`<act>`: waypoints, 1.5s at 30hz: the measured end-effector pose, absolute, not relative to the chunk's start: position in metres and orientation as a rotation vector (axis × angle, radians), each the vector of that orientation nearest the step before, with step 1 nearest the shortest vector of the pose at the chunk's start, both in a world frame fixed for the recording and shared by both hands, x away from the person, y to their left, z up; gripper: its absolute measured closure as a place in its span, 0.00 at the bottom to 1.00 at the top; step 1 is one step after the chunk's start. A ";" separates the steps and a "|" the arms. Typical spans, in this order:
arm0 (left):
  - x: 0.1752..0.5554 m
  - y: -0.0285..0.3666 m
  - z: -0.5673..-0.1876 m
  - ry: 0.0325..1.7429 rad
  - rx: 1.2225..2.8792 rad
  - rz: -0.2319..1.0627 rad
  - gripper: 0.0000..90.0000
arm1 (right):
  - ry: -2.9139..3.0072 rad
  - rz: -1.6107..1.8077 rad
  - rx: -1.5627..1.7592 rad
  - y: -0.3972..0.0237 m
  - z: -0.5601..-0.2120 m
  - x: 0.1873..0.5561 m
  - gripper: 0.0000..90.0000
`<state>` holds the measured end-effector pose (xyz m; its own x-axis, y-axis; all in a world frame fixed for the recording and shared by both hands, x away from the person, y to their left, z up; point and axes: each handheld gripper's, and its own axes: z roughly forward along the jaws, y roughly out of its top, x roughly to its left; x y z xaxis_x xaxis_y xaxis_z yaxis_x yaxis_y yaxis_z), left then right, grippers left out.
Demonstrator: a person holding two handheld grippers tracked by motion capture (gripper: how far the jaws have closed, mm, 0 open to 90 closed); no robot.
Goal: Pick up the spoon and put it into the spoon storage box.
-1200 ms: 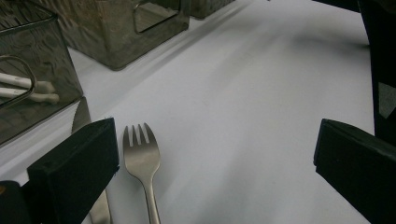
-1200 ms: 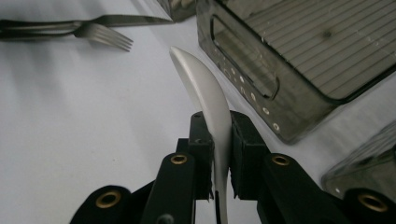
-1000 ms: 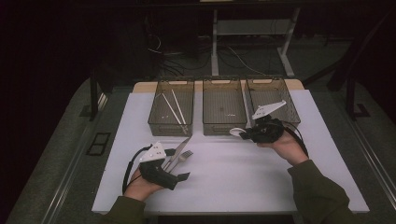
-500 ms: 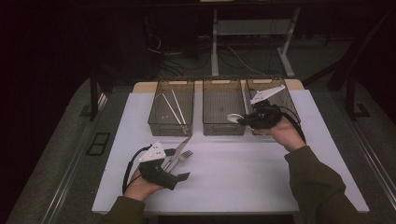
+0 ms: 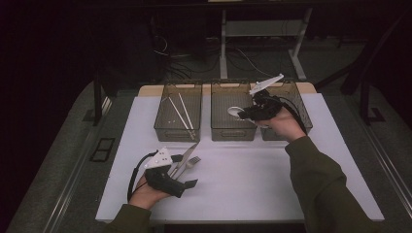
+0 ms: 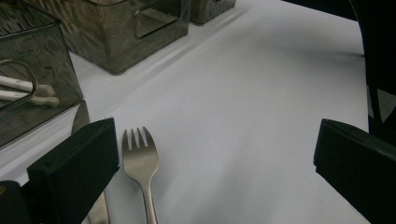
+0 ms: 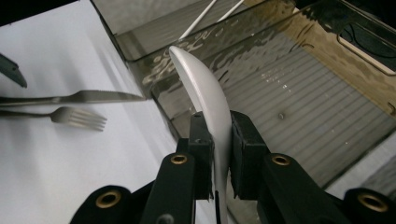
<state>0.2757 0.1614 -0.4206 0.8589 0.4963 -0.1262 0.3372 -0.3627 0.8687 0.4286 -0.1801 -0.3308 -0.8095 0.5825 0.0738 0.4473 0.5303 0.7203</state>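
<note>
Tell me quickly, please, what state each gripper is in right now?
Left gripper: open, holding nothing; a fork lies on the table between its jaws.
Right gripper: shut on a white spoon, above the middle bin.

You work at a white rectangular tabletop [image 5: 243, 194] whose pale wooden edge [image 5: 148, 90] shows at its far side. Around it you see a grey floor [image 5: 58, 160] carrying a dark floor socket plate [image 5: 103, 149] at your left. Beyond the table, a white metal frame [image 5: 262, 29] stands amid black cables [image 5: 180, 58]. The room behind lies in darkness; light falls mainly on the tabletop.
</note>
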 end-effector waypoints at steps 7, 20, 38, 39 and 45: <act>0.276 0.162 -0.420 0.613 1.981 0.189 0.00 | 2.592 1.147 0.900 -0.165 -0.332 0.446 0.89; 0.277 0.164 -0.420 0.613 1.971 0.187 0.00 | 2.630 1.076 0.959 -0.149 -0.359 0.467 0.89; 0.277 0.163 -0.420 0.608 1.975 0.186 0.00 | 2.734 0.887 0.972 -0.129 -0.390 0.476 0.89; 0.276 0.163 -0.420 0.610 1.974 0.183 0.00 | 2.736 0.881 0.971 -0.129 -0.391 0.476 0.88; 0.276 0.163 -0.420 0.608 1.978 0.185 0.00 | 2.719 0.916 0.997 -0.131 -0.389 0.473 0.69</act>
